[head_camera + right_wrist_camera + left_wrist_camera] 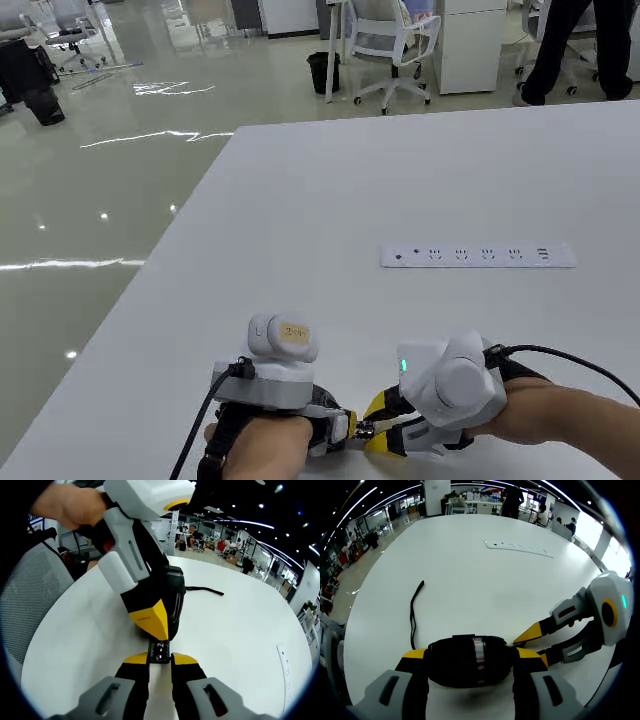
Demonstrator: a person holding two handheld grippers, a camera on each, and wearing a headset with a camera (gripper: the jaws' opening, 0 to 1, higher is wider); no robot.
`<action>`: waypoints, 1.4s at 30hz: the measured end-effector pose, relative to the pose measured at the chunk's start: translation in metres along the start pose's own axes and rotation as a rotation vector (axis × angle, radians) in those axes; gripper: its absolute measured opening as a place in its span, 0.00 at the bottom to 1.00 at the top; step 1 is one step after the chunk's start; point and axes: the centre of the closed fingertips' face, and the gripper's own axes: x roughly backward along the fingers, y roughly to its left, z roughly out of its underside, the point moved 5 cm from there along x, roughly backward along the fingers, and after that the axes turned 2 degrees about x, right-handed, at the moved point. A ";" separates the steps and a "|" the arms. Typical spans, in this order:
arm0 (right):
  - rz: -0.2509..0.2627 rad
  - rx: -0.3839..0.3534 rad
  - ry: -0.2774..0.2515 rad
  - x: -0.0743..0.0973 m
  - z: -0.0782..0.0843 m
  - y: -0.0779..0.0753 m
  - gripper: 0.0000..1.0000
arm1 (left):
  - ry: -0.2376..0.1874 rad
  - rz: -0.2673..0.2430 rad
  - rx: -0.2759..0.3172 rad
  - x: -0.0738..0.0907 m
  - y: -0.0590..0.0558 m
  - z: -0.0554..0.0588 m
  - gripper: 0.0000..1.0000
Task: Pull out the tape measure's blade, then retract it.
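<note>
A white table [420, 190] carries a long white power strip [478, 256], lying flat toward its right side. Beyond the far edge, on a glossy floor [120, 180], stand a white office chair [392, 45] and a black bin [321, 72] just beside it. A grey mesh chair [30, 615] sits by the table.

Open office, swivel chairs [392, 45], desks [470, 40]

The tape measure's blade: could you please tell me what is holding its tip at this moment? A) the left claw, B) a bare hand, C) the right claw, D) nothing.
C: in the right gripper view the right claw is closed on the short exposed end of the blade, while the left claw clamps the black case.
</note>
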 end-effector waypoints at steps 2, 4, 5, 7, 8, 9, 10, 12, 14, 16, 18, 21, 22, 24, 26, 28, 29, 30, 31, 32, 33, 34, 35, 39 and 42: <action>0.003 -0.010 0.002 0.000 0.002 -0.001 0.16 | -0.001 0.001 0.008 0.000 0.000 0.000 0.65; 0.006 -0.021 -0.010 0.002 0.003 -0.002 0.16 | -0.005 0.002 0.015 0.001 0.000 0.000 0.65; 0.008 -0.020 -0.011 0.003 0.003 -0.001 0.16 | -0.006 0.003 0.018 0.001 0.000 0.000 0.65; 0.009 -0.016 -0.017 0.003 0.003 -0.001 0.16 | -0.011 0.005 0.026 0.001 0.000 -0.001 0.65; 0.009 -0.017 -0.017 0.003 0.003 -0.001 0.16 | -0.015 0.005 0.034 0.002 0.001 -0.001 0.65; 0.008 -0.021 -0.017 0.003 0.002 0.000 0.16 | -0.018 0.008 0.040 0.002 0.001 -0.001 0.65; 0.008 -0.018 -0.018 0.003 0.002 0.000 0.16 | -0.018 0.009 0.042 0.001 0.001 -0.001 0.65; 0.007 -0.014 -0.021 0.003 0.003 0.000 0.15 | -0.018 0.010 0.044 0.001 0.001 -0.001 0.65; 0.008 -0.011 -0.024 0.003 0.002 0.000 0.15 | -0.019 0.011 0.044 0.001 0.001 -0.001 0.64; 0.009 -0.021 -0.026 0.003 0.003 0.000 0.15 | -0.016 0.015 0.042 0.002 0.001 -0.001 0.64; 0.012 -0.017 -0.027 0.003 0.003 0.000 0.14 | -0.018 0.017 0.041 0.002 0.001 -0.001 0.63; 0.014 -0.024 -0.026 0.002 0.003 0.000 0.14 | -0.024 0.012 0.038 0.002 0.001 0.000 0.63; 0.014 -0.025 -0.026 0.002 0.003 0.000 0.14 | -0.025 0.011 0.038 0.002 0.001 0.000 0.63; 0.014 -0.029 -0.024 0.003 0.003 0.000 0.14 | -0.027 0.008 0.037 0.003 0.001 0.000 0.62; 0.013 -0.025 -0.022 0.002 0.003 0.000 0.13 | -0.029 0.006 0.034 0.003 0.000 0.000 0.62; 0.011 -0.024 -0.022 0.002 0.003 0.000 0.13 | -0.025 0.004 0.030 0.002 0.000 0.000 0.61; 0.011 -0.020 -0.021 0.002 0.003 0.000 0.13 | -0.022 0.000 0.024 0.001 0.000 0.000 0.61; 0.010 -0.017 -0.020 0.002 0.003 0.000 0.13 | -0.019 -0.003 0.020 0.001 -0.001 0.000 0.61; 0.011 -0.010 -0.018 0.002 0.002 0.000 0.13 | -0.018 -0.005 0.018 0.001 -0.001 0.000 0.61; 0.011 -0.009 -0.018 0.002 0.002 0.000 0.13 | -0.017 -0.006 0.015 0.001 -0.001 0.000 0.61; 0.011 -0.009 -0.018 0.002 0.002 0.000 0.13 | -0.017 -0.006 0.012 0.001 -0.001 0.000 0.60; 0.012 -0.012 -0.019 0.002 0.002 0.000 0.13 | -0.017 -0.006 0.011 0.001 -0.001 0.000 0.60; 0.013 -0.012 -0.019 0.002 0.001 0.000 0.13 | -0.017 -0.005 0.012 0.001 -0.001 0.000 0.60; 0.016 -0.011 -0.020 0.001 0.001 -0.001 0.13 | -0.017 0.002 0.005 0.003 -0.001 0.000 0.59; 0.017 -0.010 -0.019 0.000 0.001 -0.001 0.13 | -0.016 0.004 0.005 0.002 0.000 -0.001 0.59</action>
